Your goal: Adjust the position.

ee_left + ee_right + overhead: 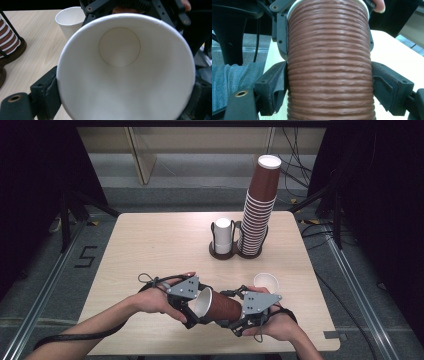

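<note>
A brown ribbed paper cup lies on its side in the air above the table's front edge, held between both grippers. My left gripper is shut on the rim end. In the left gripper view I look straight into the cup's white inside, and my left gripper has a black jaw pressed on each side of the rim. My right gripper is shut on the cup's body nearer the base. In the right gripper view the ribbed wall stands between the two pads of my right gripper.
A single white cup stands upright on the wooden table just behind my right hand. At the back, a dark two-slot holder carries an upturned white cup and a tall stack of brown cups.
</note>
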Demonstrator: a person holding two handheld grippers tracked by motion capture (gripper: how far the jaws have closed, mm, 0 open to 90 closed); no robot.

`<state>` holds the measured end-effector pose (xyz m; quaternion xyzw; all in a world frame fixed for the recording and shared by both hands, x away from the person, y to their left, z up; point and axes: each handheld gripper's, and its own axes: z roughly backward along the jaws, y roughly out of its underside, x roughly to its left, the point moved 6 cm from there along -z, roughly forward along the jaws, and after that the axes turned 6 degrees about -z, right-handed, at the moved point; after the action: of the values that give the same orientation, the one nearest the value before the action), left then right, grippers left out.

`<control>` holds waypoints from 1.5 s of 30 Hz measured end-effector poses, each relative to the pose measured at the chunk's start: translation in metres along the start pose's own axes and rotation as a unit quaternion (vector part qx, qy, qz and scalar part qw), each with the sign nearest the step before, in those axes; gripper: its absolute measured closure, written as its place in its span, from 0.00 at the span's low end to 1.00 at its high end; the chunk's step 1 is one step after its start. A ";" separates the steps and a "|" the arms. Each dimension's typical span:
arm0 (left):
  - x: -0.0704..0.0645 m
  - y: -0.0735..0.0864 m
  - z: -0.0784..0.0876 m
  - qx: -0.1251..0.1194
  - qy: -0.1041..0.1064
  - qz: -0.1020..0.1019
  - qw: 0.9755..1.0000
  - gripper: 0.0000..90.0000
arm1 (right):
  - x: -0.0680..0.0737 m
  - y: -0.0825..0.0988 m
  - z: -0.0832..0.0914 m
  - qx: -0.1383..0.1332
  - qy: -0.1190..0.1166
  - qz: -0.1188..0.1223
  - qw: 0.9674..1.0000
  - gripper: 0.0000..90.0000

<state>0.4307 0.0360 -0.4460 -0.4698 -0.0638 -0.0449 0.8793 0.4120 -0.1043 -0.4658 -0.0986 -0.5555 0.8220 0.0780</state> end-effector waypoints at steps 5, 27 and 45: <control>0.002 -0.003 0.000 0.017 -0.006 -0.006 1.000 0.12 | -0.003 -0.001 -0.002 0.014 0.012 0.004 1.000 0.22; 0.011 -0.004 0.003 0.091 -0.021 -0.054 0.994 0.13 | -0.005 0.001 -0.001 0.034 0.040 -0.017 0.999 0.01; 0.029 -0.001 0.015 0.202 -0.019 -0.097 0.974 0.14 | -0.003 0.015 0.013 0.029 0.060 -0.050 0.997 0.04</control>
<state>0.4581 0.0473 -0.4330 -0.2748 -0.1333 -0.1076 0.9461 0.4117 -0.1222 -0.4744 -0.1172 -0.5299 0.8255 0.1551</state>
